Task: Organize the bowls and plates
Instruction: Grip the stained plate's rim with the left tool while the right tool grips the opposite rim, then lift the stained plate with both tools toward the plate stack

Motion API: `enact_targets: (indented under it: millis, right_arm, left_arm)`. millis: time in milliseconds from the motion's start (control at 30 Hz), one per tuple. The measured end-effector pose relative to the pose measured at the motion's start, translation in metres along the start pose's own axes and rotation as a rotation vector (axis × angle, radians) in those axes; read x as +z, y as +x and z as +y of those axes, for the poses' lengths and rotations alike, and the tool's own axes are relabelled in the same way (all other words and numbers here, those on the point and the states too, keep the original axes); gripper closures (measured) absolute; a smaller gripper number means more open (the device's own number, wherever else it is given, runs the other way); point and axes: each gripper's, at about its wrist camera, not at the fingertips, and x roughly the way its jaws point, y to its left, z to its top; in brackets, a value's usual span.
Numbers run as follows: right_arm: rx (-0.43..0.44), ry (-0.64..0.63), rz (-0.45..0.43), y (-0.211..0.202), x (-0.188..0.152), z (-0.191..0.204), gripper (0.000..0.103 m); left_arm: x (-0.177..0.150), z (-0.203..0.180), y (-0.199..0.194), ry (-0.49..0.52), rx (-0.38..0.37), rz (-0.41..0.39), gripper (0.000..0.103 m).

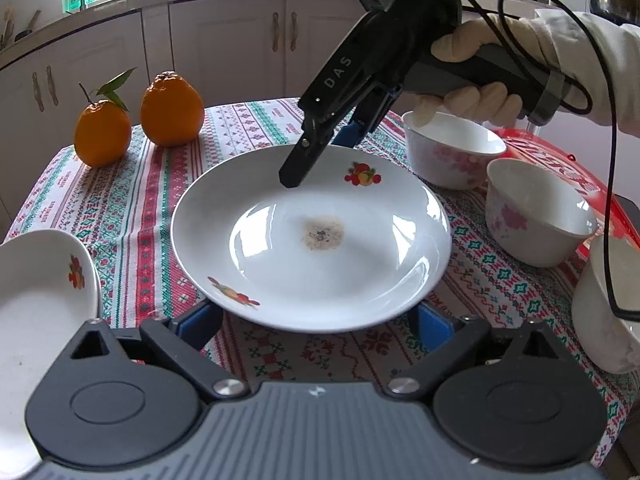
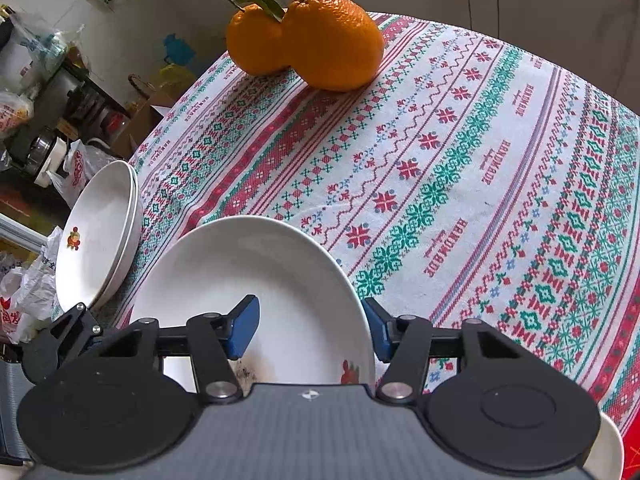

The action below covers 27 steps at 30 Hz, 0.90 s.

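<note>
A white plate [image 1: 312, 236] with fruit prints and a brown stain lies mid-table; it also shows in the right wrist view [image 2: 256, 280]. My left gripper [image 1: 316, 320] is open, its blue pads on either side of the plate's near rim. My right gripper [image 2: 310, 328] is open, its jaws straddling the plate's far rim; it shows from outside in the left wrist view [image 1: 320, 152]. A stack of white plates [image 1: 36, 300] sits at the left table edge, also in the right wrist view [image 2: 100, 236]. Two flowered white bowls [image 1: 452, 152] [image 1: 536, 216] stand to the right, and a third bowl [image 1: 600, 312] nearer.
Two oranges [image 1: 136, 120] stand at the back left of the patterned tablecloth [image 2: 480, 160]. A red box [image 1: 560, 164] lies behind the bowls. Kitchen cabinets [image 1: 224, 44] stand beyond the table. Clutter and bags [image 2: 36, 160] sit on the floor off the table's left edge.
</note>
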Motion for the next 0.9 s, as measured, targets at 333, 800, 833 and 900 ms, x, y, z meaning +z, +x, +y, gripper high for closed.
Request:
enact_targets:
  millis: [333, 800, 833, 900]
  right_arm:
    - [0.077, 0.067, 0.023, -0.001, 0.0, -0.01, 0.036]
    - [0.134, 0.094, 0.015, -0.015, -0.022, 0.01, 0.035]
    - [0.136, 0.095, 0.014, -0.016, -0.023, 0.012, 0.035]
    - [0.135, 0.089, 0.009, -0.019, -0.025, 0.016, 0.035]
  left_arm:
    - [-0.001, 0.001, -0.001, 0.012, -0.007, 0.009, 0.005]
    - [-0.008, 0.006, -0.019, 0.079, -0.024, 0.039, 0.005]
    - [-0.008, 0.006, -0.021, 0.082, -0.025, 0.04, 0.005]
    - [-0.008, 0.005, -0.026, 0.094, -0.024, 0.036, 0.005]
